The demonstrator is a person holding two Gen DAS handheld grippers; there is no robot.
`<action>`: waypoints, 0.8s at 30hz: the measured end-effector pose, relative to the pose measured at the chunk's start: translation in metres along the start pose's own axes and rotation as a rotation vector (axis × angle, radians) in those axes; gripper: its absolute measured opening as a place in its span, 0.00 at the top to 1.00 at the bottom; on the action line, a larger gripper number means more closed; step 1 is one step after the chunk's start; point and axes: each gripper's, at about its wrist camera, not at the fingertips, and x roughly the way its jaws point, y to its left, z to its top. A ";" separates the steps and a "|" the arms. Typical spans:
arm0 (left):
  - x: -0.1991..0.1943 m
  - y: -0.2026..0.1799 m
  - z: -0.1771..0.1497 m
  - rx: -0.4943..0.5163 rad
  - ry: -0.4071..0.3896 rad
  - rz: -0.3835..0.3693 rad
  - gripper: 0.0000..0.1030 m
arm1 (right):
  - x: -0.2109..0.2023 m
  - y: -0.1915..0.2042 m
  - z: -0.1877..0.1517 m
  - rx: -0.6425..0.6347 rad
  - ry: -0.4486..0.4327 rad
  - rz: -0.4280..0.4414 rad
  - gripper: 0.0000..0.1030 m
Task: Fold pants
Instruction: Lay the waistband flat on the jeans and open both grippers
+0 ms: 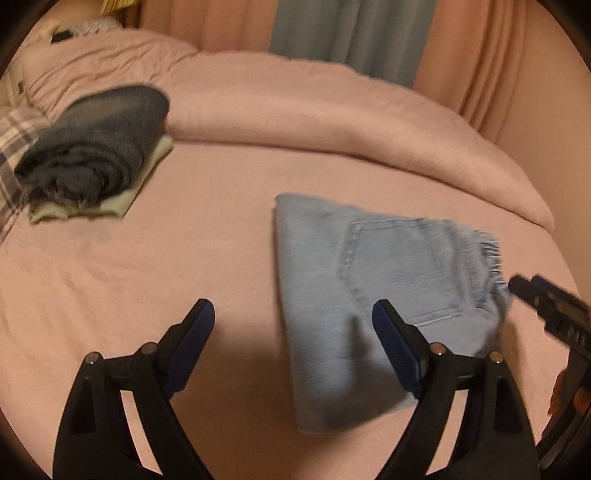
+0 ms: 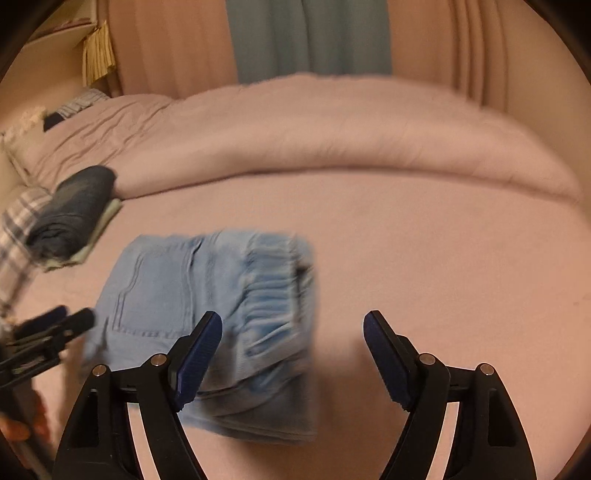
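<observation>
The light blue jeans (image 1: 369, 295) lie folded into a compact rectangle on the pink bed, back pocket up; they also show in the right wrist view (image 2: 207, 314). My left gripper (image 1: 293, 314) is open and empty, just above the bed at the jeans' near left edge. My right gripper (image 2: 293, 325) is open and empty, over the jeans' near right corner. The right gripper shows at the right edge of the left wrist view (image 1: 546, 306); the left gripper shows at the left edge of the right wrist view (image 2: 55, 325).
A stack of folded clothes, dark blue jeans (image 1: 96, 147) on a pale green garment (image 1: 122, 201), sits at the far left beside a plaid cloth (image 1: 11, 147). A pink duvet (image 1: 332, 110) is bunched along the far side; curtains (image 1: 351, 33) hang behind.
</observation>
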 end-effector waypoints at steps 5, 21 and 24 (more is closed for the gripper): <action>-0.005 -0.025 -0.002 0.084 -0.021 -0.086 0.16 | -0.018 -0.008 0.010 0.024 -0.076 0.047 0.23; 0.037 -0.045 -0.022 0.142 0.102 -0.186 0.32 | 0.055 0.034 0.007 -0.109 0.063 0.156 0.48; 0.036 -0.047 -0.023 0.126 0.109 -0.189 0.32 | 0.057 0.034 0.009 -0.116 0.070 0.156 0.48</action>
